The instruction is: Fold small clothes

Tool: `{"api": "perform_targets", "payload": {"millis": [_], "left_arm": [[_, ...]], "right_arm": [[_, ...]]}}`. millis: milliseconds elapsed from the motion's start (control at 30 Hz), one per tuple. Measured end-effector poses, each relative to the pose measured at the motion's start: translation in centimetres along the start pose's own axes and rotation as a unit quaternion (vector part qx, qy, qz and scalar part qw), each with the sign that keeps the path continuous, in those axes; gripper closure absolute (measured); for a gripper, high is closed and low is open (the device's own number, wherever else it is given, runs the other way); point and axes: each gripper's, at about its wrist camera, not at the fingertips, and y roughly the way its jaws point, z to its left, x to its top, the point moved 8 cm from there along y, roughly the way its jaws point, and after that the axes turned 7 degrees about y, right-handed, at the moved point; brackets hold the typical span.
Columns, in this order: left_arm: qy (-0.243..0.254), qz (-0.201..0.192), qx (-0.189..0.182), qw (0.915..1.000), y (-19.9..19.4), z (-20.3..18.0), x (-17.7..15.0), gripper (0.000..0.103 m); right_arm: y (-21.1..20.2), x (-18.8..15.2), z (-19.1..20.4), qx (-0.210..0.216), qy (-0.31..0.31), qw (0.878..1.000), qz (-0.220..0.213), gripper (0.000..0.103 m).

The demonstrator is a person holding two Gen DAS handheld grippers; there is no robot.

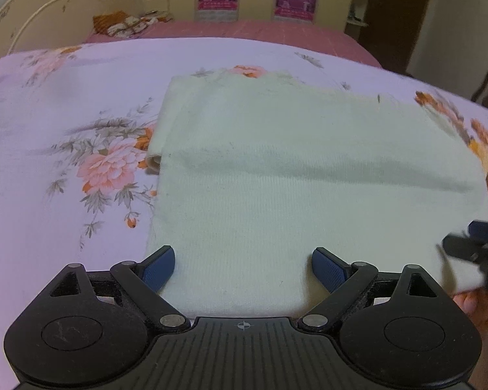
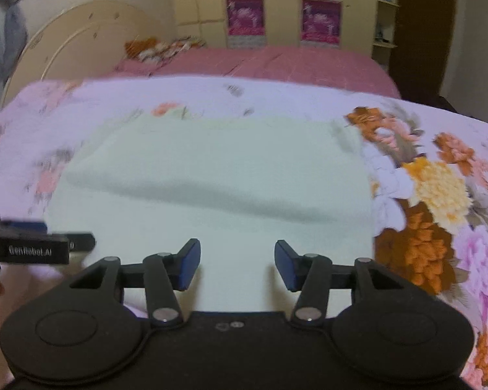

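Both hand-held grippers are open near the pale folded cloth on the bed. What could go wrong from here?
1. The pale garment already has a fold ridge across it; a pinch by the left hand-held gripper might catch only the top layer and undo it.
2. The right hand-held gripper could also grab the floral sheet beneath the edge.
3. The right view is blurred, so aim may be poor.

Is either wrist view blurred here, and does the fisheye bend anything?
Left wrist view: the pale garment is fairly sharp; only the right tool at the edge smears. Right wrist view: soft all over, the floral sheet streaked. Both views bow the bed edge and have a violet cast.
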Motion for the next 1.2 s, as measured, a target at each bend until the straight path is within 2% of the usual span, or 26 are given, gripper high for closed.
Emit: {"api": "perform_targets", "payload": {"millis": [67, 267, 400, 767, 933, 1067, 1133, 1200], "left_arm": [[-0.001, -0.002, 0.000, 1.0000, 0.0, 0.0, 0.0, 0.012], [-0.005, 0.001, -0.006, 1.0000, -0.5, 0.0, 0.0, 0.012], [-0.017, 0.004, -0.027, 0.9995, -1.2, -0.2, -0.4, 0.012], [-0.035, 0.011, -0.058, 0.9976, -2.5, -0.6, -2.1, 0.012], [-0.080, 0.028, -0.079, 0.9933, -2.6, -0.1, -3.3, 0.012], [-0.108, 0.012, -0.090, 0.9900, -2.3, 0.4, -3.4, 0.012], [-0.145, 0.001, -0.103, 0.9840, -2.2, 1.0, -3.2, 0.012], [-0.188, -0.014, -0.121, 0.9746, -1.9, 1.8, -3.0, 0.012]], "right_arm": [[1.1, -0.9, -0.3, -0.003, 0.005, 1.000, 0.021, 0.053], [0.0, -1.1, -1.2, 0.004, 0.044, 0.999, 0.004, 0.049], [-0.7, -1.4, -1.9, 0.001, 0.063, 0.998, 0.006, 0.047], [-1.9, -2.1, -2.0, -0.008, 0.063, 0.998, 0.004, 0.047], [-2.3, -2.1, -1.8, -0.005, 0.064, 0.998, 0.001, 0.047], [-2.4, -1.9, -1.3, 0.001, 0.062, 0.998, -0.003, 0.047], [-2.4, -1.7, -0.9, 0.004, 0.060, 0.998, -0.006, 0.047], [-2.2, -1.5, -0.5, 0.009, 0.057, 0.998, -0.007, 0.047]]}}
